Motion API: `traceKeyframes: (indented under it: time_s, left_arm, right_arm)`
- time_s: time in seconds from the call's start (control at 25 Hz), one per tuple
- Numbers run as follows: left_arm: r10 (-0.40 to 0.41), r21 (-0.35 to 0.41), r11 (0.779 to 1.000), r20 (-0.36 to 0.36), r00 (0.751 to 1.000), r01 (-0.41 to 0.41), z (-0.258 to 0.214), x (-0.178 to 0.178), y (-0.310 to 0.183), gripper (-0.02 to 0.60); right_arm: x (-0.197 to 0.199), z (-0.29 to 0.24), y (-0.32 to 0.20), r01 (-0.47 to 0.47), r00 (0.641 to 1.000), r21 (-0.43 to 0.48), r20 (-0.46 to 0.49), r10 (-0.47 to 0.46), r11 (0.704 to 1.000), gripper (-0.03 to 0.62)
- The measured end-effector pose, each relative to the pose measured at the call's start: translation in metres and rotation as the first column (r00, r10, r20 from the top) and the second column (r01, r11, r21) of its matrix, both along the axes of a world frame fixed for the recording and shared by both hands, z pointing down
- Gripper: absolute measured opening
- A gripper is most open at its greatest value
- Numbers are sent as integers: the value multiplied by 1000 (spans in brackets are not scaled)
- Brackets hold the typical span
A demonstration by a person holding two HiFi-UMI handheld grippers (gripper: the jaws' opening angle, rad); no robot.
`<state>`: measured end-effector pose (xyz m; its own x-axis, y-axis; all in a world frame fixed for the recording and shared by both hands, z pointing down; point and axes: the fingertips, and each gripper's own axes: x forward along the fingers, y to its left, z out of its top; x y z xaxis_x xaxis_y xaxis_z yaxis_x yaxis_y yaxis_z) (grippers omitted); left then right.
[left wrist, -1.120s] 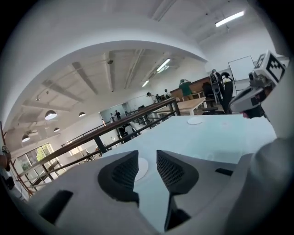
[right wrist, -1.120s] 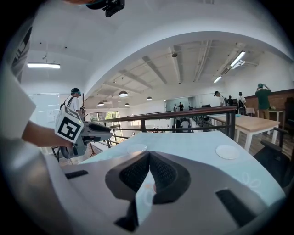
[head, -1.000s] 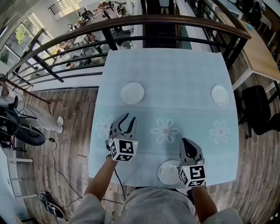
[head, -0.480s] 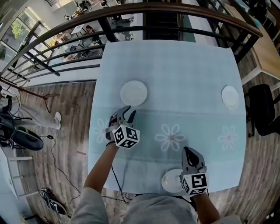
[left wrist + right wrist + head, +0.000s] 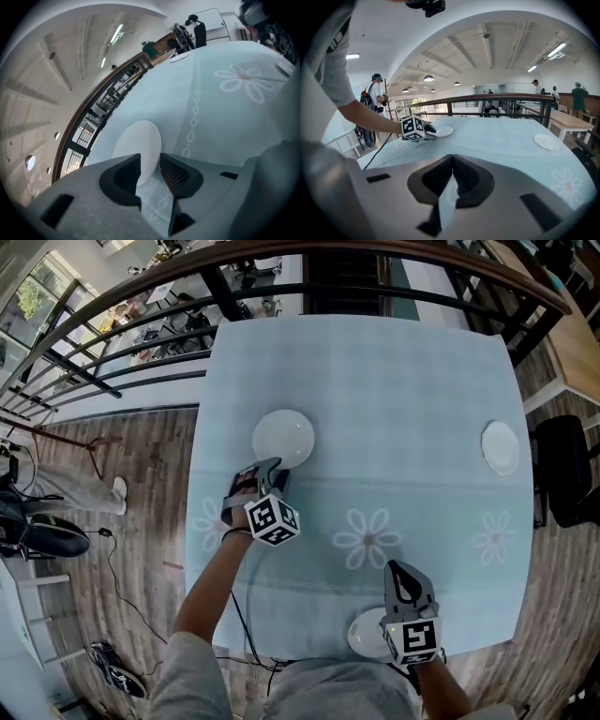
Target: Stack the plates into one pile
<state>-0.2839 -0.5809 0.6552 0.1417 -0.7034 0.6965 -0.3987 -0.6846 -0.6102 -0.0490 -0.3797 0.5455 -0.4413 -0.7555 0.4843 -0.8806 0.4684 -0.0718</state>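
Note:
Three white plates lie on the pale blue tablecloth [image 5: 394,390]. My left gripper [image 5: 273,470] is down at the near rim of the left plate [image 5: 282,436]. In the left gripper view its jaws [image 5: 150,165] stand open and have just been opening, with that plate's [image 5: 136,143] rim between them and the pads apart from it. A second plate [image 5: 500,447] lies far right. The third plate [image 5: 364,635] sits at the front edge, partly hidden under my right gripper [image 5: 401,574], whose jaws [image 5: 452,161] are shut on nothing.
A dark curved railing [image 5: 375,251] runs behind the table's far edge, with a wooden floor [image 5: 141,521] to the left. Flower prints [image 5: 367,540] mark the cloth between the grippers. The right gripper view shows the left gripper's marker cube [image 5: 412,128] beside the left plate [image 5: 442,131].
My left gripper has moved forward and down to the left plate's near rim and rolled. The right gripper has sunk a little over the front plate.

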Motion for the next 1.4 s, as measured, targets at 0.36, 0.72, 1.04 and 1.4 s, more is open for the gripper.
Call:
traceKeyframes:
  time_s: [0.36,0.72,1.04,1.4]
  left_arm:
    - [128,-37,992,121,984,-125,5,15,-9,55]
    - [49,52,997,58,997,-52,-21,12,-15,35]
    - [-24,161,986,-88,996,38,-82,7,-12,26]
    - [-76,197,975,-131,988,101,-129,7,29,26]
  right_arm:
    - [0,5,-1,-12,1000,-26,8,12,1000,26]
    - [3,-10,-1,-21,1000,4,4,21,1000,26]
    - [10,-27,15,-43,999,48,19,42,998,26]
    - [35,-61,39,-67,997,117,33,64,991,26]
